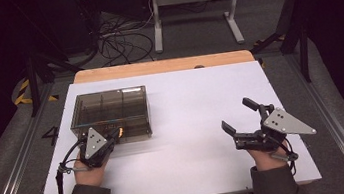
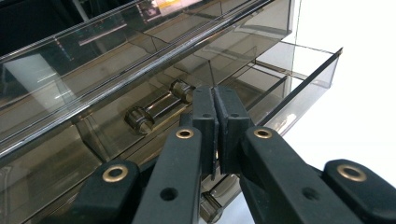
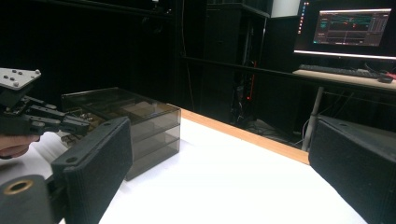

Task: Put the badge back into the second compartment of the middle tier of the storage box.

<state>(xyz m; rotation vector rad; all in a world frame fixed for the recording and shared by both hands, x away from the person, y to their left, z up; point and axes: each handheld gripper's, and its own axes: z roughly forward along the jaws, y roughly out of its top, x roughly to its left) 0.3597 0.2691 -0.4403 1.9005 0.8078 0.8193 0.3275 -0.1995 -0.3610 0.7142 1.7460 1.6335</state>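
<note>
Nearest the person, the left gripper (image 1: 110,141) is sitting at the front face of the smoky clear drawer box (image 1: 109,105), its jaws clenched tight together. In the left gripper view the pads (image 2: 205,122) are pressing on a thin clear edge — the front panel of a drawer (image 2: 308,81) that is standing partly pulled out of the box, it seems, though how much of that panel is really caught between them is hard to tell. The risk lies right there: the plastic is slick and the bite is narrow, so a pull that is angled rather than straight out of the box could let the pads slide off, or drag the light box across the white table (image 1: 196,104) instead of moving the drawer. Inside the box, just beyond the fingertips, a small dark roller-like piece (image 2: 156,108) is lying in a compartment, and a jerk could send it rolling. Well to the right of the box, the right gripper (image 1: 238,116) is hovering over the table with its jaws spread wide and nothing between them — too far off to be steadying the box.
</note>
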